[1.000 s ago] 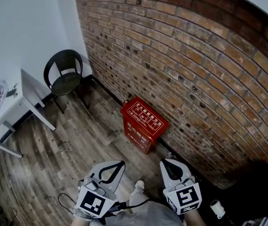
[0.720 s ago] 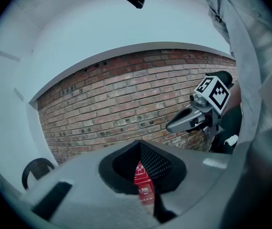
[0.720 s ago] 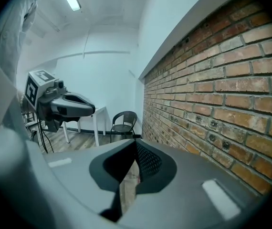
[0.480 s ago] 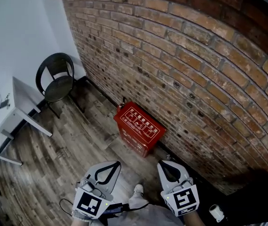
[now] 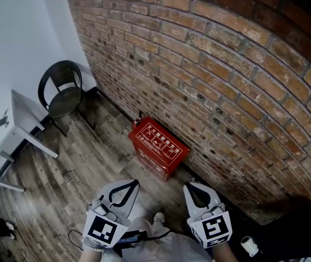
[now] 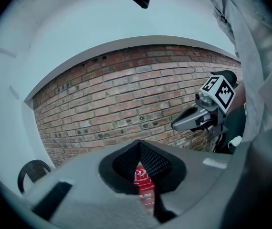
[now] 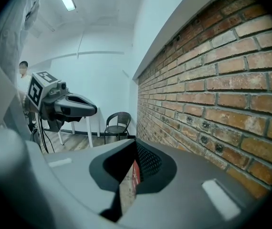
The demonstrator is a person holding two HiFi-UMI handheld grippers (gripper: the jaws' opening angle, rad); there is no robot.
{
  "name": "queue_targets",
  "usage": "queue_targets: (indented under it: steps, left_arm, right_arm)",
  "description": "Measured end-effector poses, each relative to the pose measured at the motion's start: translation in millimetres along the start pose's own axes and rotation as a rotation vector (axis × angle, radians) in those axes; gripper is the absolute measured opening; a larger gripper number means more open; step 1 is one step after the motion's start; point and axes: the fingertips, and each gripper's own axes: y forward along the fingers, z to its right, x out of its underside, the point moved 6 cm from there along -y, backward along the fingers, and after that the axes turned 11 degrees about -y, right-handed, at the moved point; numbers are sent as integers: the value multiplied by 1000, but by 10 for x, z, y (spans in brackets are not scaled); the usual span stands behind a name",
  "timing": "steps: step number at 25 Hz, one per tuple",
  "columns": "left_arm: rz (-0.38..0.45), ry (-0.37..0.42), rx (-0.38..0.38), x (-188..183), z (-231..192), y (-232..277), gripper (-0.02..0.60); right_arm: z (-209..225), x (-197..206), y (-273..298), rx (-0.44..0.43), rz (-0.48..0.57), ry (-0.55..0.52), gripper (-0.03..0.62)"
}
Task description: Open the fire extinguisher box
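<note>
Closest to the camera are the two grippers, held low and side by side over the wooden floor (image 5: pixel 63 168). The left gripper (image 5: pixel 135 184) has its jaws pressed together at the tips with nothing pinched between them. You can just see a sliver of the red box through the gap behind the tips in its own view. The right gripper (image 5: pixel 191 186) is the same, jaws fully together and empty. Both point roughly toward the wall. A light-coloured shoe (image 5: pixel 158 218) pokes out between them, and a dark cable (image 5: pixel 75 234) loops on the floor by the left gripper.

A bit further out is the fire extinguisher box (image 5: pixel 158 145). It's red with white print on top, sitting on the floor right up against the foot of the brick wall (image 5: pixel 226 86). Its lid is down, and neither gripper is touching it, both are well short of it.

Further left along the same wall there's a black chair (image 5: pixel 61 91) in the corner, and beside it a white desk (image 5: pixel 22 125) against the white wall, with some item on top I can't make out.
</note>
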Motion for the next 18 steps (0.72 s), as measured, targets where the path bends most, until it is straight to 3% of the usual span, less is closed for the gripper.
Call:
queue_targets:
  steps: [18]
  left_arm:
    - [-15, 14, 97, -65, -373, 357, -11]
  right_arm:
    - [160, 60, 285, 49, -70, 57, 6]
